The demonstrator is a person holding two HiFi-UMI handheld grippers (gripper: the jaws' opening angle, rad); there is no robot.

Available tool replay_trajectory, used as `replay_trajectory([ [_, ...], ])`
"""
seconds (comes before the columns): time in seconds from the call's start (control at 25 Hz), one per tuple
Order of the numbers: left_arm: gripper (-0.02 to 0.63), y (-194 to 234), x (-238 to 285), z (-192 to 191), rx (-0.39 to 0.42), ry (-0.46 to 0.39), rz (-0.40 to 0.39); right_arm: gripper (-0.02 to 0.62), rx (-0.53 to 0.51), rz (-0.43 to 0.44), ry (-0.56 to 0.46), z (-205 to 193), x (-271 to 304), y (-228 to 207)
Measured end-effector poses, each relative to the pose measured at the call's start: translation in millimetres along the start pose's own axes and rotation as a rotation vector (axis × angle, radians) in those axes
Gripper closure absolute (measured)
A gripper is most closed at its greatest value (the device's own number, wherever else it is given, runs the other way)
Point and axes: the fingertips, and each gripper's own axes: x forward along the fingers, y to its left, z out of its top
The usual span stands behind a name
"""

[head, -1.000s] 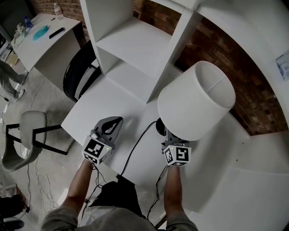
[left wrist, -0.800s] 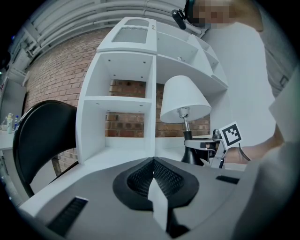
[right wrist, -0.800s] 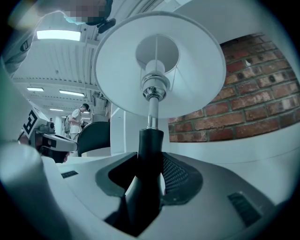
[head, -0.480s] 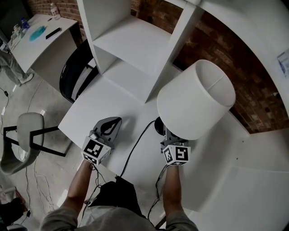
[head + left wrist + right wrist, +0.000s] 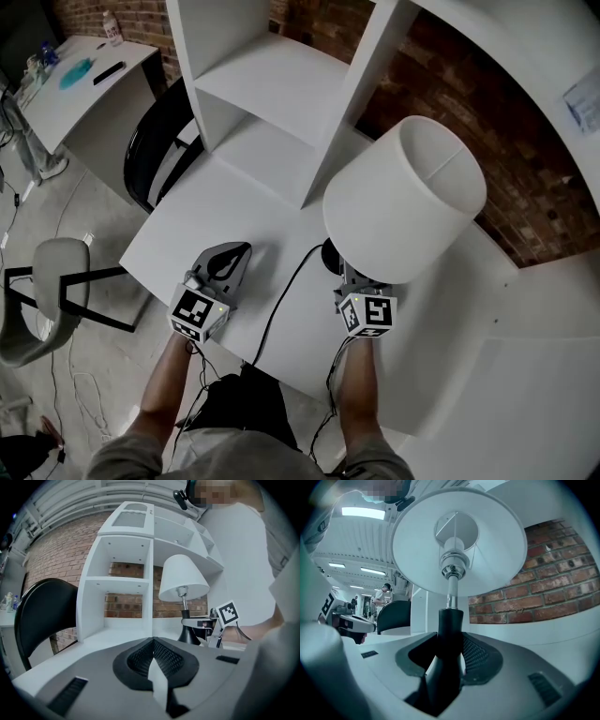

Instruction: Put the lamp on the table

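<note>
A lamp with a white shade point(image 5: 405, 199) and a black base point(image 5: 330, 258) stands upright on the white table point(image 5: 197, 220), just in front of the shelf unit. My right gripper point(image 5: 352, 278) is shut on the lamp's black stem point(image 5: 450, 625), which fills the gap between the jaws; the shade point(image 5: 459, 541) spreads above. The lamp's black cord point(image 5: 281, 309) runs to the table's front edge. My left gripper point(image 5: 228, 262) lies left of the lamp, shut, with nothing between its pads. From it I see the lamp point(image 5: 183, 579) and the right gripper point(image 5: 202, 623) on its stem.
A white shelf unit point(image 5: 272, 94) rises at the back of the table against a brick wall point(image 5: 506, 131). A black chair point(image 5: 159, 150) stands left of the table, a grey chair point(image 5: 47, 281) further left on the floor. A second desk point(image 5: 94, 80) is at far left.
The lamp and both grippers stay where they were. Only the head view has shifted slightly.
</note>
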Motion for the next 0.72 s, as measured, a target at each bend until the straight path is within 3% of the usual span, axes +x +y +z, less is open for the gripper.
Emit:
replay_trajectory([
  [0.72,0.603,-10,-35,11,0.020,-0.027,0.007,0.422,-0.010,-0.033,0.049,-7,-9,5],
])
